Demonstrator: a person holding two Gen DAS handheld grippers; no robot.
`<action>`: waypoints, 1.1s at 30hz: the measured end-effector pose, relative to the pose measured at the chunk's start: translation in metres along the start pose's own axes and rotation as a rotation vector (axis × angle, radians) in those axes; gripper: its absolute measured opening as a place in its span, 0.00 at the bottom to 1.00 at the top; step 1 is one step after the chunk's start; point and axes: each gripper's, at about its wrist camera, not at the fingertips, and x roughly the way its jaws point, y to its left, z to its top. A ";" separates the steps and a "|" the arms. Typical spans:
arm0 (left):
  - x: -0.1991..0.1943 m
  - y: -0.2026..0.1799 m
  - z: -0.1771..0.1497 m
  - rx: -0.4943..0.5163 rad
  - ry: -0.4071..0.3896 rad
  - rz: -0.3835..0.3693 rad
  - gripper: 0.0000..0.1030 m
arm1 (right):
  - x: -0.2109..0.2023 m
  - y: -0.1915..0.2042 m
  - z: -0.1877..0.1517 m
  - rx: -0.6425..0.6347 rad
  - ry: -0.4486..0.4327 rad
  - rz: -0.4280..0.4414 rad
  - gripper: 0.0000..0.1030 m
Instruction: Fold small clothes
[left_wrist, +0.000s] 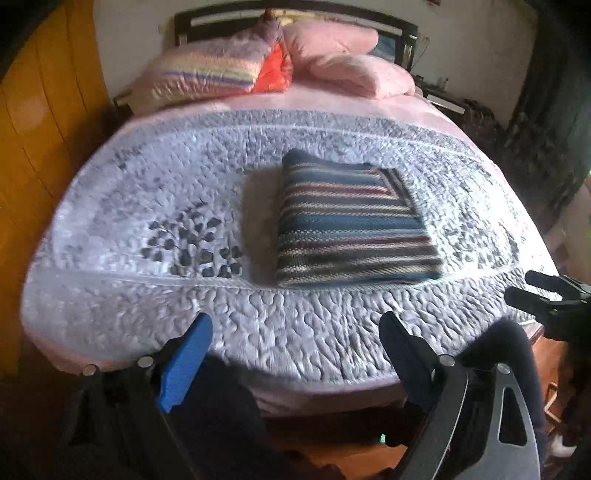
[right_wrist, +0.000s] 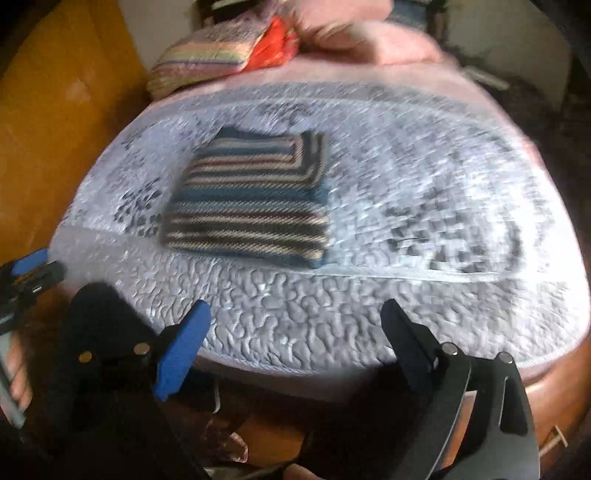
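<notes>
A folded striped garment lies flat mid-bed on the quilt, bare quilt on every side. The left gripper and right gripper hover near the foot edge, jaws wide and empty, well apart from the garment.

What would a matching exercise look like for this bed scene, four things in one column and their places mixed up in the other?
Things:
1. folded striped knit garment
2. pink pillows
3. orange wooden wall panel
4. blue-padded left gripper

Places:
A. at the headboard end
B. open, over the near bed edge
C. middle of the grey quilted bedspread
D. left of the bed

Pairs: 1-C, 2-A, 3-D, 4-B
</notes>
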 end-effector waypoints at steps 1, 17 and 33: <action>-0.016 0.000 -0.001 -0.014 -0.015 -0.016 0.89 | -0.017 0.006 -0.003 0.008 -0.037 -0.068 0.97; -0.141 -0.043 0.008 0.093 -0.059 0.020 0.89 | -0.170 0.051 0.000 -0.021 -0.159 -0.113 0.97; -0.169 -0.048 0.022 0.065 -0.056 0.037 0.89 | -0.207 0.061 0.011 -0.040 -0.207 -0.142 0.97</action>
